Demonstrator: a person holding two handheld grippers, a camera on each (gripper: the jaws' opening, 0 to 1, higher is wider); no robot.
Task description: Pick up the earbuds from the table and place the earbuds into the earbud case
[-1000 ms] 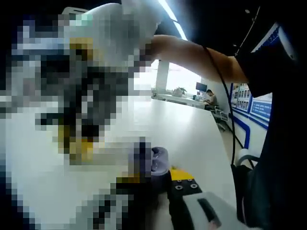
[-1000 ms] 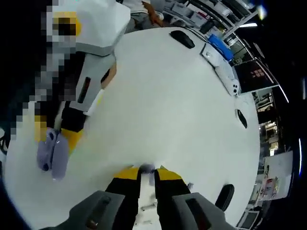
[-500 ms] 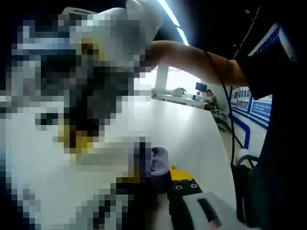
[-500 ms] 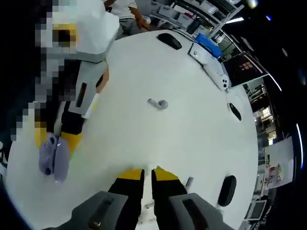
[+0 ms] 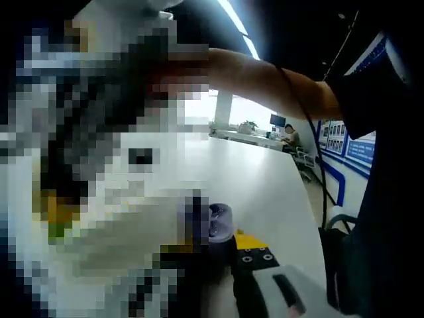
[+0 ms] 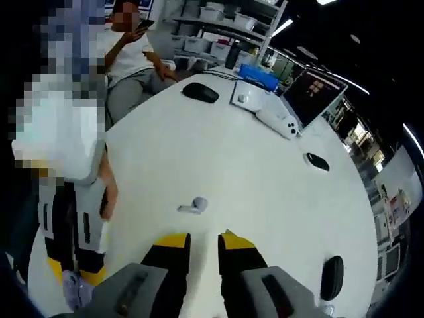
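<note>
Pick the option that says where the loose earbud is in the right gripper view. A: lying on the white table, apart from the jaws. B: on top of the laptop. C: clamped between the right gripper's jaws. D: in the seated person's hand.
A: the earbud lies on the white table, just ahead of the right gripper, whose jaws stand apart with nothing between them.

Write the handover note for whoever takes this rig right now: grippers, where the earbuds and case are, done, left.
Left gripper: shut on the lavender earbud case, held up off the white table; it also shows at lower left in the right gripper view.
Right gripper: jaws slightly apart with nothing between them, above the table.
One earbud lies loose on the table just ahead of the right jaws.
Done: case in hand.
Left: grasp that earbud and put it in the case. Whether the case holds any earbud cannot be told.
</note>
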